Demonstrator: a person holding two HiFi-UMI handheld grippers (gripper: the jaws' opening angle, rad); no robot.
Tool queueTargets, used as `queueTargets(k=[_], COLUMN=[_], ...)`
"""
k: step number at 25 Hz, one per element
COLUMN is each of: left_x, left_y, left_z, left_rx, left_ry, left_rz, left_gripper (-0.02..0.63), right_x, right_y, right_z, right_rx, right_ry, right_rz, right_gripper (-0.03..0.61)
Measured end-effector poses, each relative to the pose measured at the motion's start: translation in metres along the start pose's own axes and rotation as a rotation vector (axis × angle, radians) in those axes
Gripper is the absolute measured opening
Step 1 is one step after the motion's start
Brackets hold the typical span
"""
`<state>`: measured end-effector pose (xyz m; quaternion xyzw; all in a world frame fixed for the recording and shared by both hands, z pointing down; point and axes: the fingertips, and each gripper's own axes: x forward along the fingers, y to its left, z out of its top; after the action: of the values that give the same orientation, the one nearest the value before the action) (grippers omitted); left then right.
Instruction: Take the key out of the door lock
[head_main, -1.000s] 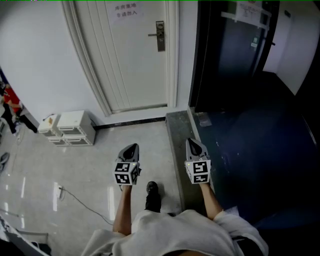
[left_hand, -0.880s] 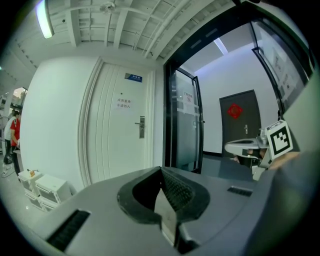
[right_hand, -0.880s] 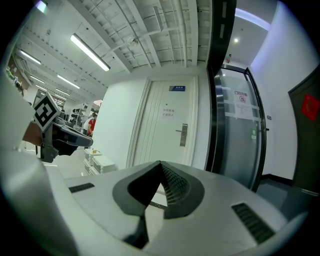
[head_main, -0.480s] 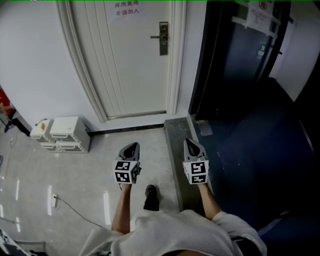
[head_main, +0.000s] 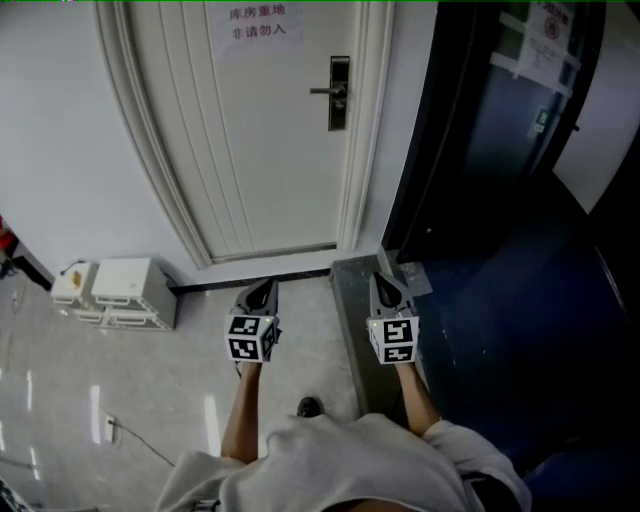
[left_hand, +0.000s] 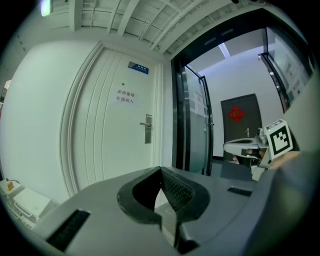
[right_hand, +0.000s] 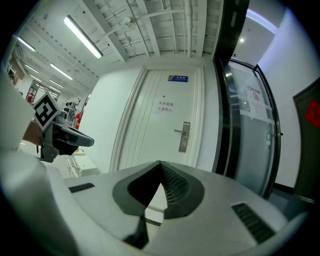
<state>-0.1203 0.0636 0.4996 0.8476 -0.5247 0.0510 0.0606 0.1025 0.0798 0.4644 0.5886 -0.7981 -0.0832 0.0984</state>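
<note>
Here, faces a closed white door (head_main: 270, 150) with both tongs held out level, side by side and apart. Holds the left tongs (head_main: 264, 288) clenched tip to tip, with nothing between them. Holds the right tongs (head_main: 385, 283) the same way, pinched together and empty. Finds the lock plate (head_main: 340, 92) with its lever handle high on the door's right side, well apart from both tongs. Cannot make out the key itself at this range.

Notes a cluster of white boxes (head_main: 112, 292) on the floor (head_main: 180, 380) by the wall at the left, all closed, contents hidden.

Against a second ago: stands nearer the door, with the lock plate larger and lower in the head view. Sees the white boxes slid left and down, only the tip of the shoe (head_main: 310, 407), and almost none of the red-clad figure at the left edge. Carries both tongs just as clenched as before.
</note>
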Motion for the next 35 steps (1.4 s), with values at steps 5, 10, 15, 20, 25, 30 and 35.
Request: queueTargets(k=[5, 10, 15, 20, 25, 30, 35], left_x=[0.053, 0.096, 0.124, 0.148, 0.180, 0.230, 0.296], left_y=[0.048, 0.071, 0.083, 0.090, 0.108, 0.125, 0.145], left_z=[0.015, 0.016, 0.014, 0.006, 0.007, 0.012, 0.031], left_rx=[-0.002, -0.010, -0.018, -0.016, -0.005, -0.001, 0.004], left_ry=[-0.002, 0.012, 0.025, 0.042, 0.049, 0.057, 0.045], left_rz=[-0.021, -0.051, -0.069, -0.078, -0.071, -0.068, -0.054], left_gripper=[0.018, 0.018, 0.018, 0.018, 0.018, 0.018, 0.018], right_x=[0.065, 0.105, 0.131, 0.153, 0.190, 0.242, 0.312], right_y=[-0.004, -0.010, -0.015, -0.025, -0.034, -0.051, -0.083], right_z=[0.006, -0.003, -0.013, -0.028, -0.039, -0.045, -0.043], right_rx=[-0.009, 0.000, 0.002, 0.017, 0.020, 0.023, 0.022], right_ry=[0.014, 0.039, 0.063, 0.078, 0.085, 0.081, 0.064], right_rz=[-0.023, -0.037, -0.045, -0.051, -0.044, -0.031, -0.014], right_gripper=[0.023, 0.023, 0.023, 0.023, 0.023, 0.023, 0.023])
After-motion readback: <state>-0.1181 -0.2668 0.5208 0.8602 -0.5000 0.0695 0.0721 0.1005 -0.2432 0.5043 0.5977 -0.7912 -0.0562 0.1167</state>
